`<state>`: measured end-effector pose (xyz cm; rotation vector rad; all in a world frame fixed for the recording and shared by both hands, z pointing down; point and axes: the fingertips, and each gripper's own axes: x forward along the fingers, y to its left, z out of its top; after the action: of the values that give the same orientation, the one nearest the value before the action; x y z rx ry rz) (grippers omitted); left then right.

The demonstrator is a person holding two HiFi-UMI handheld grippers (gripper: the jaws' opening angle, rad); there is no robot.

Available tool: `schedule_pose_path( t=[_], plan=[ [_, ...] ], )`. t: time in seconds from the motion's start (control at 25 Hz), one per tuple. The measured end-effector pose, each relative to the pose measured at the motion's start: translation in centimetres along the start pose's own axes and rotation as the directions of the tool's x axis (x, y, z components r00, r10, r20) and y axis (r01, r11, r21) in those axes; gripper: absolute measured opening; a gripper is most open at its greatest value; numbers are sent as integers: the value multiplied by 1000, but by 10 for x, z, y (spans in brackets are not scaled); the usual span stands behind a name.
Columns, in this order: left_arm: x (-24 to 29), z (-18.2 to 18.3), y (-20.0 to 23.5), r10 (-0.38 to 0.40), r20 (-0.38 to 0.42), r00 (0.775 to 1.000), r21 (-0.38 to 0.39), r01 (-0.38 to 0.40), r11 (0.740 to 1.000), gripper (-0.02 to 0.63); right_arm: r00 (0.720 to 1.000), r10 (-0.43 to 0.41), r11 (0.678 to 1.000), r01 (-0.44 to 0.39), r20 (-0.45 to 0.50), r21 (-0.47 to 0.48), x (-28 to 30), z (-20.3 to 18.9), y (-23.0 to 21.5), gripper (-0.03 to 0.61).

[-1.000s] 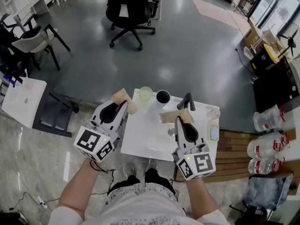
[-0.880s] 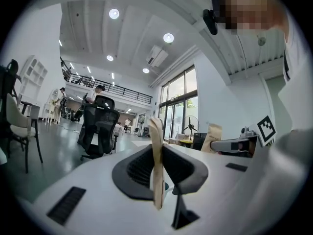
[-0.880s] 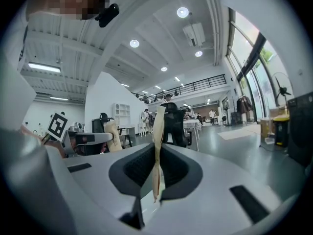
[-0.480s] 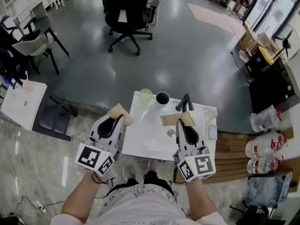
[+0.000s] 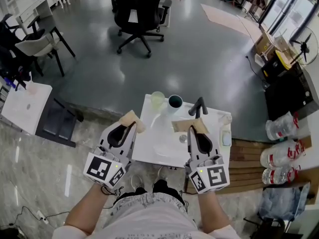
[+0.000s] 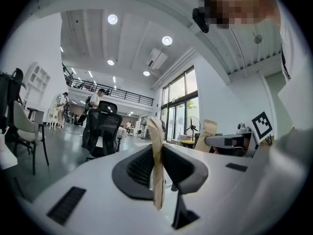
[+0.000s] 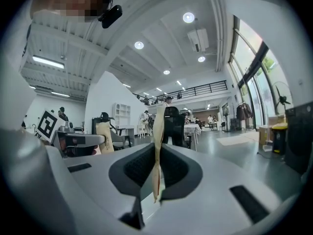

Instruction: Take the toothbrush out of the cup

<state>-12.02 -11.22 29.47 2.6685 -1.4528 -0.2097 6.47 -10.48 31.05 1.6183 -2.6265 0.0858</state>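
In the head view a small white table (image 5: 154,133) carries a pale green translucent cup (image 5: 157,99) and a dark cup (image 5: 175,102) at its far edge. I cannot make out a toothbrush in either cup. My left gripper (image 5: 132,120) hovers at the table's left edge, short of the cups, its tan pads pressed together on nothing. My right gripper (image 5: 190,126) is over the table's right half, also shut and empty. In the left gripper view the left gripper's pads (image 6: 155,165) meet flat. In the right gripper view the right gripper's pads (image 7: 157,155) do the same.
A black curved object (image 5: 198,107) stands on the table beyond the right gripper. A small round item (image 5: 183,139) and a white oblong thing (image 5: 227,136) lie on the tabletop. A black office chair (image 5: 138,14) stands on the grey floor beyond; water bottles (image 5: 281,156) lie at the right.
My left gripper has drawn back from beside the green cup toward me, to the table's left edge. The right gripper has barely shifted. Both stay shut.
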Motion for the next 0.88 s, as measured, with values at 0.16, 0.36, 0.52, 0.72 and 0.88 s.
schedule_pose_path(
  t=[0.16, 0.36, 0.52, 0.72, 0.88],
  plan=[
    [-1, 2, -1, 0, 5, 1000, -3, 0, 1000, 66, 1000, 5, 1000, -5, -2, -5, -2, 0, 3, 37],
    [-2, 9, 2, 3, 17, 1000, -3, -3, 1000, 66, 1000, 5, 1000, -5, 6, 9, -3, 4, 4, 37],
    [-1, 12, 1, 6, 26, 1000, -1, -6, 1000, 66, 1000, 14, 1000, -14, 9, 6, -4, 7, 5, 37],
    [0, 8, 3, 9, 15, 1000, -5, -9, 1000, 66, 1000, 18, 1000, -18, 4, 6, -2, 6, 6, 37],
    [2, 5, 2, 7, 10, 1000, -4, -7, 1000, 66, 1000, 23, 1000, -23, -3, 7, -1, 3, 5, 37]
  ],
)
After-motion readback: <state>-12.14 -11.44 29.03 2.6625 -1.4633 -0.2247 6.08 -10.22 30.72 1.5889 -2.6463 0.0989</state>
